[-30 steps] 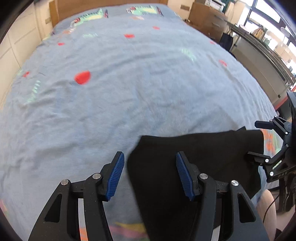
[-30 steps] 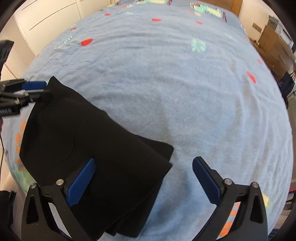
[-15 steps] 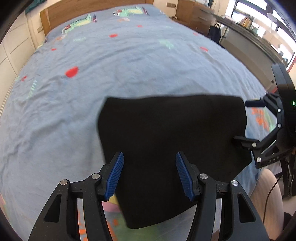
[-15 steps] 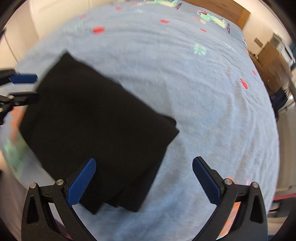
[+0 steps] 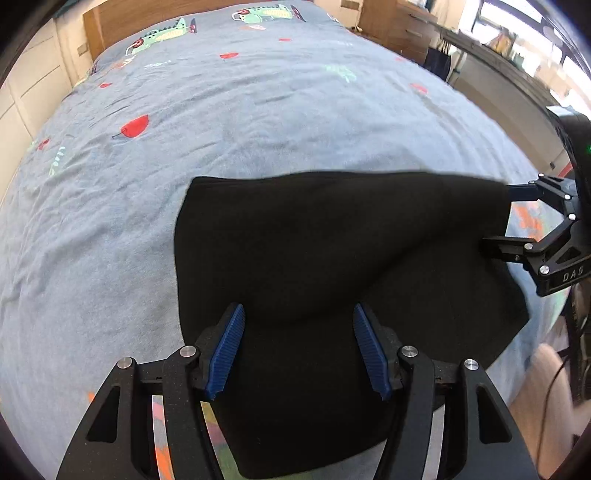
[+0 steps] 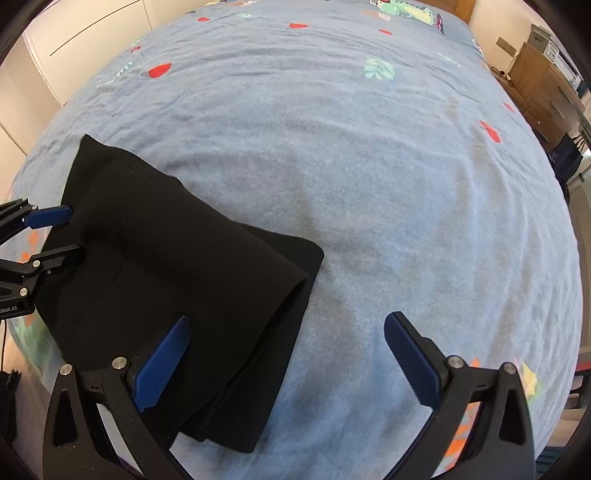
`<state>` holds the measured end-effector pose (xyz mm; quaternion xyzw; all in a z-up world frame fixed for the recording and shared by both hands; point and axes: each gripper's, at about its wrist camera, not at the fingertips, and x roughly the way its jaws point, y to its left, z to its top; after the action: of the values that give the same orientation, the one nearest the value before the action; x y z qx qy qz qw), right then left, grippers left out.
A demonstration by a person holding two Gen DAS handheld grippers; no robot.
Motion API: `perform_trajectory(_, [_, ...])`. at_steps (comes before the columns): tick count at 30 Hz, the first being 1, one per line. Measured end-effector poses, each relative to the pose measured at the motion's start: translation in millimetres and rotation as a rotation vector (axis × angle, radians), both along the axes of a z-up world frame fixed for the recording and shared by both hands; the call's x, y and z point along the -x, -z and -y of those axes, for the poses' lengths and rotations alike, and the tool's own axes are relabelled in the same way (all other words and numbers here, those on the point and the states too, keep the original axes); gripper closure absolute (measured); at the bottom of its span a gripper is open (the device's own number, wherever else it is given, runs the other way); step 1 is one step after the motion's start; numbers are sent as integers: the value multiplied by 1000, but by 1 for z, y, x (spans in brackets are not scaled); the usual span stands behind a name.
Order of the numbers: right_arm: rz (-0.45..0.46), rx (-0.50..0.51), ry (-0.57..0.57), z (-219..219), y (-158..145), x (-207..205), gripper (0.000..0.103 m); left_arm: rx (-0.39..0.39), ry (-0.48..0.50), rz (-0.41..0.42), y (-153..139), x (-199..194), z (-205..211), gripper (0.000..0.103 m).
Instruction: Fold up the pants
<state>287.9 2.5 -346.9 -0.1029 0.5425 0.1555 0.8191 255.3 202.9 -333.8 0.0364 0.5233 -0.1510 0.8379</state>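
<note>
Black pants (image 5: pixel 332 240) lie folded in a thick rectangle near the front edge of the blue bedspread (image 5: pixel 258 129). My left gripper (image 5: pixel 297 350) hovers open over their near part, with black cloth below the gap between its blue pads. Seen from the right wrist, the left gripper (image 6: pixel 61 236) sits at the left edge of the pants (image 6: pixel 166 240). My right gripper (image 6: pixel 288 354) is open wide. Its left finger is above the stacked leg ends and its right finger is over bare bedspread. From the left wrist, the right gripper (image 5: pixel 506 218) straddles the pants' right edge.
The bedspread (image 6: pixel 369 166) carries red and green prints and stretches far ahead. A wooden headboard (image 5: pixel 110 22) stands at the back. Wooden drawers (image 6: pixel 546 81) and a long desk (image 5: pixel 498 62) line the right side, white cupboards (image 6: pixel 74 33) the left. A person's leg (image 5: pixel 550 380) shows by the bed edge.
The left gripper has moved from the pants' left corner to above their middle, so the pants now fill its view. The right gripper ends up about where it was. Both stay open.
</note>
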Motion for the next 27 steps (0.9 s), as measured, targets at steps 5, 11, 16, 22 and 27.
perform_trajectory(5, [55, -39, 20, -8, -24, -13, 0, 65, -38, 16, -18, -3, -9, 48])
perform_trajectory(11, [-19, 7, 52, -13, 7, -40, 0, 13, -22, 4, -8, -4, -7, 48])
perform_trajectory(16, [-46, -100, 105, 2, 16, -40, 0, -31, 16, -2, 7, 1, 0, 48])
perform_trajectory(22, [-63, -396, 130, 36, -3, -17, 0, 184, -41, -48, -16, -2, -34, 48])
perform_trajectory(27, [-159, -448, 112, 45, 11, 1, 0, 287, -115, -81, -32, -20, -63, 48])
